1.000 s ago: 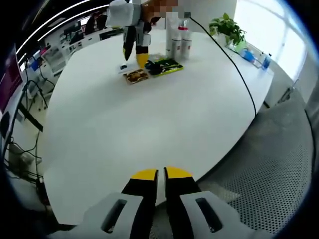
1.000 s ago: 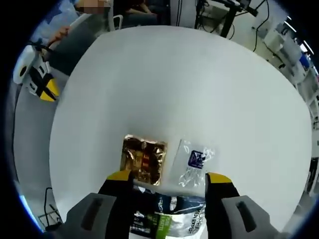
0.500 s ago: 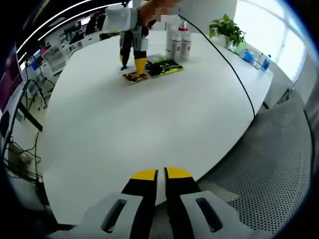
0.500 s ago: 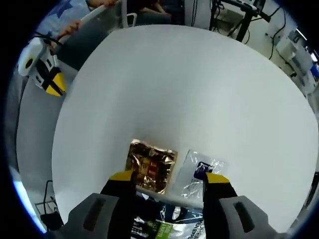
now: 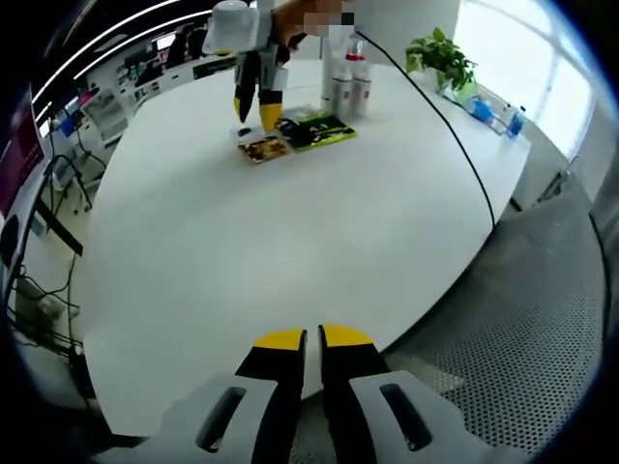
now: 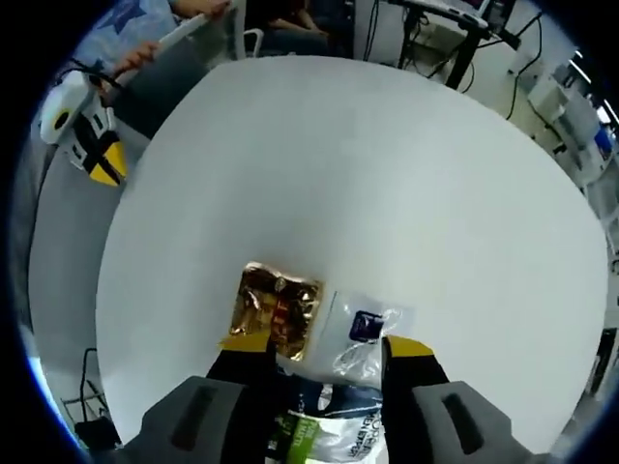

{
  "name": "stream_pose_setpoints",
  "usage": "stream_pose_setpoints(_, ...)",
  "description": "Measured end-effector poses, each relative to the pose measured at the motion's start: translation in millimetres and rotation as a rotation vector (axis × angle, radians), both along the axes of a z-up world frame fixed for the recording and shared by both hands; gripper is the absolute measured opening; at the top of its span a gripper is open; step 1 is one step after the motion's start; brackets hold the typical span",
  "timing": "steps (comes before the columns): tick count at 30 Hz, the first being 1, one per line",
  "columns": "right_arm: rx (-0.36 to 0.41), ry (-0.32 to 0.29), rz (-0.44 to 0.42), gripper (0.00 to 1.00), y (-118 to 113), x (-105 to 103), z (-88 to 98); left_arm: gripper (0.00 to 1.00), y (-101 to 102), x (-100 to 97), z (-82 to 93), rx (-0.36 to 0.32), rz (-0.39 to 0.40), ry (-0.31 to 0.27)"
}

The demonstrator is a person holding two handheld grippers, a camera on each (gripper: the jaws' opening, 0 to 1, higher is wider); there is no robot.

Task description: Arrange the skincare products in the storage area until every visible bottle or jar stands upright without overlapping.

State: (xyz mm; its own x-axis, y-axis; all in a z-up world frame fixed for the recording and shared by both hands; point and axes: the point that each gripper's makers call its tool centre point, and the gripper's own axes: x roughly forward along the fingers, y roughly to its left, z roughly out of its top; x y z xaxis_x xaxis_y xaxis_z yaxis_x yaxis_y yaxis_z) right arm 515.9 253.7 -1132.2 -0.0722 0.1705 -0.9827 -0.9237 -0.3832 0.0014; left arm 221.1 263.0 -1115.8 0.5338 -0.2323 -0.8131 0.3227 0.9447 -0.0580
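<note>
The left gripper [image 5: 311, 336] sits at the near edge of the big white table [image 5: 290, 232] — its yellow tips almost touch. Far across, the right gripper [image 5: 253, 111] points down over a gold packet [image 5: 264, 149], next to white bottles [image 5: 348, 82].

A broad, rounded white surface [image 5: 290, 222] carries a small cluster of items near its far side in the left gripper view. A gold foil sachet [image 6: 276, 307] lies flat beside a clear plastic sachet [image 6: 363, 333] with a dark blue label, the two just apart. A green-and-black packet [image 5: 324, 128] lies next to them. Behind it, white bottles [image 5: 348, 82] with red bands stand upright together. Farther along the edge, a potted green plant [image 5: 443, 56] stands on the surface.
</note>
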Motion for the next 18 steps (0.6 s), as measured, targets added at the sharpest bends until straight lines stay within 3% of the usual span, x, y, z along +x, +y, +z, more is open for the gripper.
stream_pose_setpoints(2,-0.001,-0.014,-0.040,0.28,0,6,-1.3,0.00,0,-0.3,-0.1,0.000,-0.001,0.002)
stream_pose_setpoints(8,-0.004,-0.039,-0.086,0.26,2,13,-6.5,0.00,0,-0.5,-0.8,0.001,0.001,0.004)
stream_pose_setpoints(12,0.011,-0.015,-0.127,0.25,6,6,-5.4,0.00,0,-0.7,-1.6,0.001,0.001,0.007)
stream_pose_setpoints(18,-0.014,-0.032,-0.109,0.24,2,2,-9.2,0.00,0,-1.0,-1.8,0.000,0.001,0.009)
